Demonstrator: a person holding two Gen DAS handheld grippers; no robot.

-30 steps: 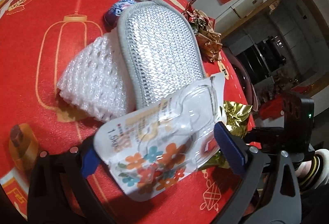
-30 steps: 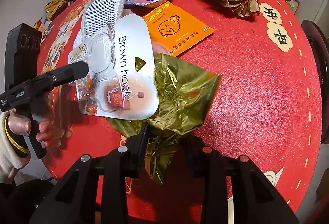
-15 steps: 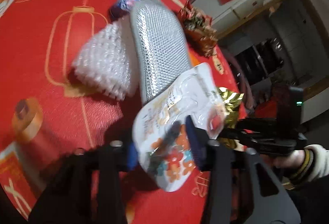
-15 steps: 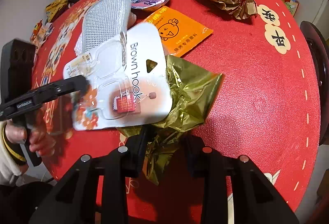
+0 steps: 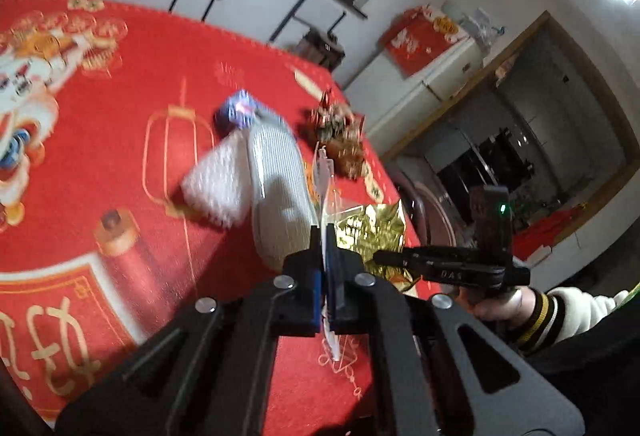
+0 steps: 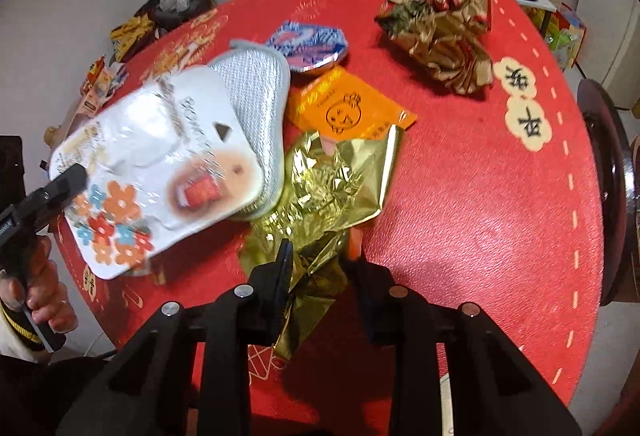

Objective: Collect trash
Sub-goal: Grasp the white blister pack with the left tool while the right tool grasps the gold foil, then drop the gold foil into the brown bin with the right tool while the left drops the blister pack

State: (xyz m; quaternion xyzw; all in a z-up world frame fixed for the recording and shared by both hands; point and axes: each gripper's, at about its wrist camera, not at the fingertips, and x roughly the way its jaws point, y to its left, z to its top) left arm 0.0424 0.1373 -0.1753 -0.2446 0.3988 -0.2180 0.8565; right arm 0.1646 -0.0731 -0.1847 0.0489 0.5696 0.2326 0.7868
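Observation:
My left gripper [image 5: 325,236] is shut on the white hook blister pack [image 5: 326,191], seen edge-on between the fingers. In the right wrist view the pack [image 6: 160,167] hangs lifted above the table's left side. My right gripper [image 6: 320,256] is shut on crumpled gold foil [image 6: 332,191], which also shows in the left wrist view [image 5: 372,232]. A grey slipper [image 6: 256,91], an orange packet [image 6: 348,107] and a blue-pink lid [image 6: 308,43] lie on the red table [image 6: 480,195].
White foam netting [image 5: 216,183] lies beside the slipper [image 5: 276,179]. A crumpled gold-brown wrapper [image 6: 440,31] sits at the far side of the table. A dark chair [image 6: 608,195] stands at the right edge. Snack bags [image 6: 132,31] lie beyond the table's left edge.
My left gripper has closed fully on the blister pack and lifted it, turning it on edge. My right gripper has raised the gold foil slightly.

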